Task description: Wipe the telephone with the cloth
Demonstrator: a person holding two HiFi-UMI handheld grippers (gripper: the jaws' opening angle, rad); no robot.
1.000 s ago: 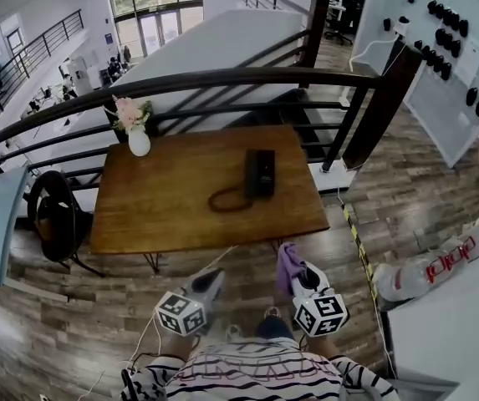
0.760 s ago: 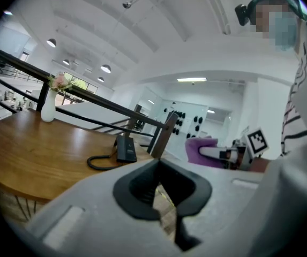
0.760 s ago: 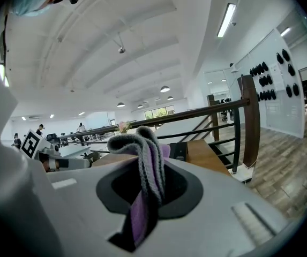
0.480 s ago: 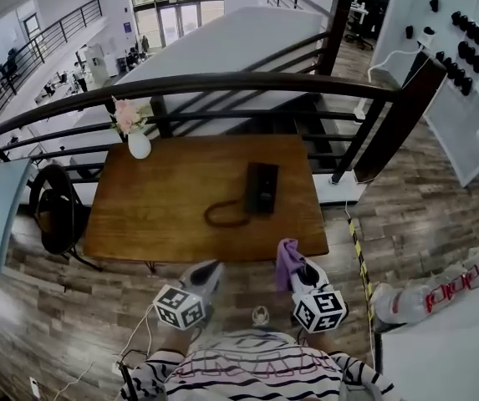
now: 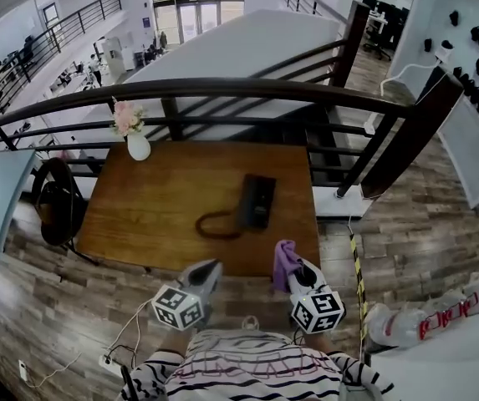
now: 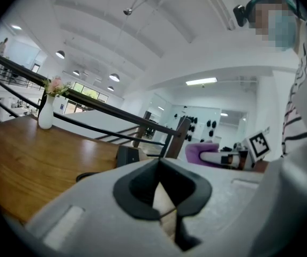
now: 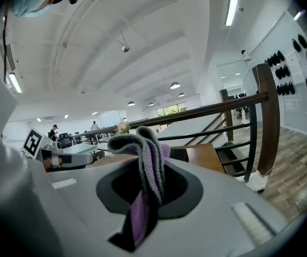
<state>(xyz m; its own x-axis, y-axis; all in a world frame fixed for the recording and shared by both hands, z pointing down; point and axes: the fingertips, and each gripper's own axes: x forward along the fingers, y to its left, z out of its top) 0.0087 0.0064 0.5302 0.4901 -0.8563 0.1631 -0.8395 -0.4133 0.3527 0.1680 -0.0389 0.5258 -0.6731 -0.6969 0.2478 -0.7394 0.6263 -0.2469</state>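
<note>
A wooden table (image 5: 155, 199) bears a black telephone (image 5: 258, 200) right of its centre. Just off the table's near edge, the left gripper (image 5: 211, 266) has its jaws together with nothing between them. The right gripper (image 5: 296, 271) clamps a purple-grey cloth (image 5: 284, 259). A white vase (image 5: 138, 146) stands at the table's far-left corner.

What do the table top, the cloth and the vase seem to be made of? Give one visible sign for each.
Table top: wood or wood veneer with a smooth, slightly shiny finish; brown grain streaks and light reflections show.
Cloth: soft knitted or terry fabric, grey and purple; it has a ribbed texture and limp folds.
Vase: probably glazed ceramic, though the look leaves this open; white, opaque and smooth.
</note>
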